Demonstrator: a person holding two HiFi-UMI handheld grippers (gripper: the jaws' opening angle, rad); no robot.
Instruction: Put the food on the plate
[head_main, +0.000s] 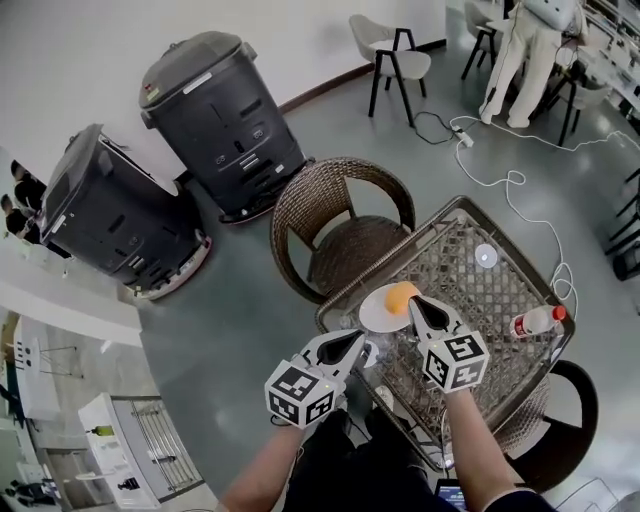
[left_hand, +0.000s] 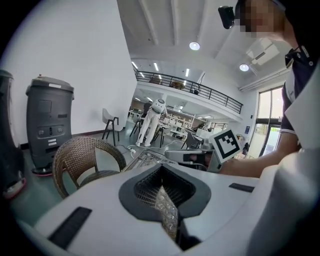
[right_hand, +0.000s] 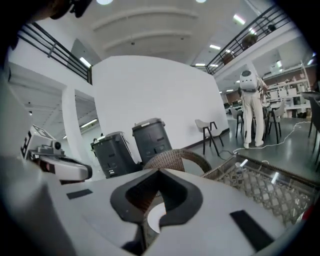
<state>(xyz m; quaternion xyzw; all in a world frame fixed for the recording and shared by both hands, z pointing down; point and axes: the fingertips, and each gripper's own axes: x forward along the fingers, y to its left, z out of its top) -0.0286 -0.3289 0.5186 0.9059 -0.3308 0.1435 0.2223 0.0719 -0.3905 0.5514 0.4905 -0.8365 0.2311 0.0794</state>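
Observation:
An orange, round piece of food (head_main: 401, 296) lies on a white plate (head_main: 385, 312) at the near left corner of the wicker table (head_main: 500, 300). My right gripper (head_main: 415, 303) hovers just right of the food, shut and empty. In the right gripper view the jaws (right_hand: 150, 210) meet, and a sliver of the plate (right_hand: 157, 219) shows below them. My left gripper (head_main: 360, 338) hangs near the plate's front edge, shut with nothing in it. In the left gripper view its tips (left_hand: 162, 192) are together, and the right gripper (left_hand: 200, 157) shows beyond them.
A bottle with a red cap (head_main: 535, 320) lies on the table's right side, and a small white disc (head_main: 486, 255) sits farther back. A wicker chair (head_main: 340, 215) stands behind the table. Two dark grey machines (head_main: 225, 120) (head_main: 110, 215) stand at the left wall.

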